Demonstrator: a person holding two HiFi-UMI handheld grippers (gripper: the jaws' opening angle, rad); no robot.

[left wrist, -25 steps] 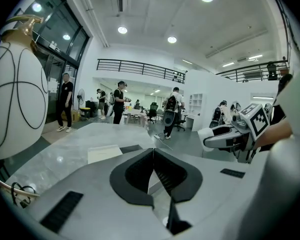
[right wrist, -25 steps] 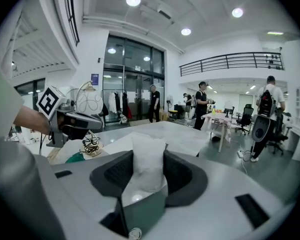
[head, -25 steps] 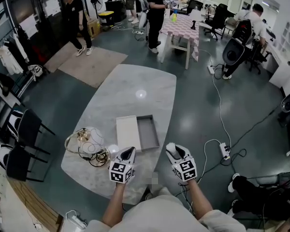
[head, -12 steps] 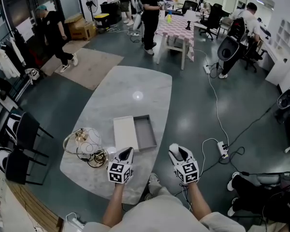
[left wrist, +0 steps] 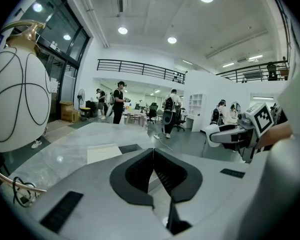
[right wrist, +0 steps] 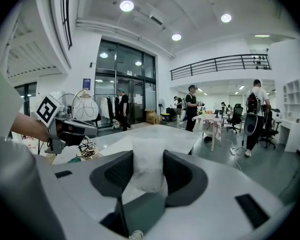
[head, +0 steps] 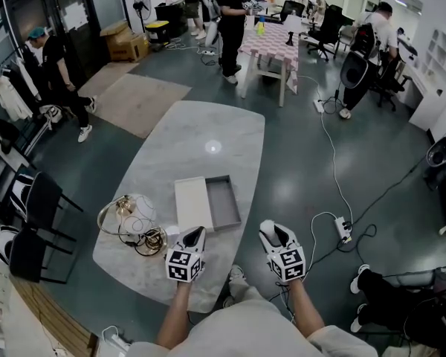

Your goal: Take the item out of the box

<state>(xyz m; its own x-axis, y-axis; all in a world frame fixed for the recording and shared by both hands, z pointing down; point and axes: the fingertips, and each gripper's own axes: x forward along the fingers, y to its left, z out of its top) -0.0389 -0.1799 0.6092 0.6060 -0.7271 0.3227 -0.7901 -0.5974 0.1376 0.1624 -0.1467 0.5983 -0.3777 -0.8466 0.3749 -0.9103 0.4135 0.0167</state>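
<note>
At the table's [head: 201, 140] near edge, the right gripper [head: 269, 229] clamps a whitish wrapped item [right wrist: 149, 171], well apart from the open box [head: 224, 203]. The left gripper [left wrist: 151, 159] is closed and empty. Removal looks done; next, a gentle set-down

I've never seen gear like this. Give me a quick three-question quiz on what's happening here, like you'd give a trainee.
1. True or false: the left tool has its jaws closed together with nothing between them.
2. What does the right tool grip? A) a cable B) a white plastic-wrapped item C) a chair leg
3. Fill in: on the table, the grey box lies ___, with its white lid beside it.

Key: 1 true; 2 B; 3 open.
</note>
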